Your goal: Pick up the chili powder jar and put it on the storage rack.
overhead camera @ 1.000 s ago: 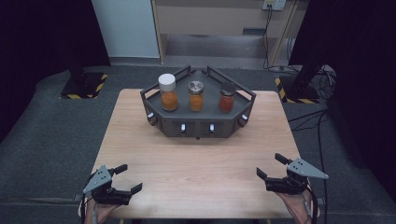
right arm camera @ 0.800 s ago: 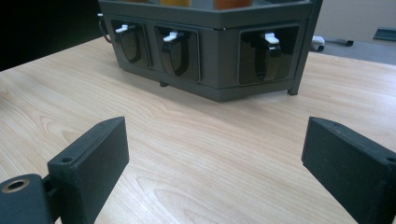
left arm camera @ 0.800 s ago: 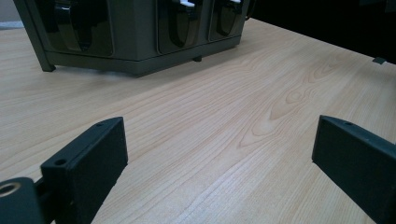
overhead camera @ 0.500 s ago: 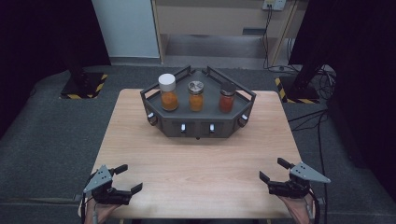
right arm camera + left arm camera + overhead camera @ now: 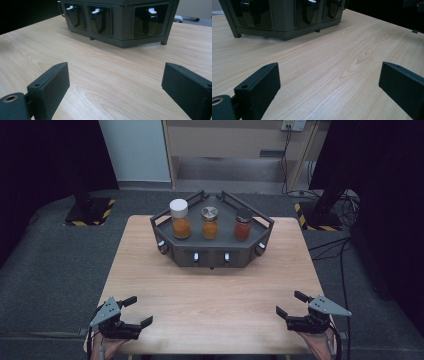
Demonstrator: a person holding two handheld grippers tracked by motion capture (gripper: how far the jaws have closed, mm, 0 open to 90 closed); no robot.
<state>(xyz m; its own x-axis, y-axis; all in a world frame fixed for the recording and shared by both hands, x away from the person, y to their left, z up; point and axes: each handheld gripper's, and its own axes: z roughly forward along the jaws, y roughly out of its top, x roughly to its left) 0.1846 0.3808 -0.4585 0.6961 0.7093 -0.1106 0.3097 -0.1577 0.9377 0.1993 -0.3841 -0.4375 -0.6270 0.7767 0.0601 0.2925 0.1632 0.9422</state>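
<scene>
Showing matte black on the left hand-held gripper point(image 5: 136, 311) and right hand-held gripper point(image 5: 288, 304), each carrying a grey three-cornered top plate, blocky square-ended jaws with small screw holes, a brass-ringed bore near the base.

The left tool point(image 5: 329, 82) gapes wide over bare wooden table point(image 5: 352, 57); grey rack point(image 5: 287, 17) stands beyond, well apart.

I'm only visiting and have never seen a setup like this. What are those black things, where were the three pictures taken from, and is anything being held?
There is no robot: a person holds a two-jaw claw in each hand, the left claw and the right claw. One picture looks down from above; the other two come from cameras riding on each claw. On the wooden table stands a dark tray carrying three spice jars. Both claws are open, holding nothing.
</scene>
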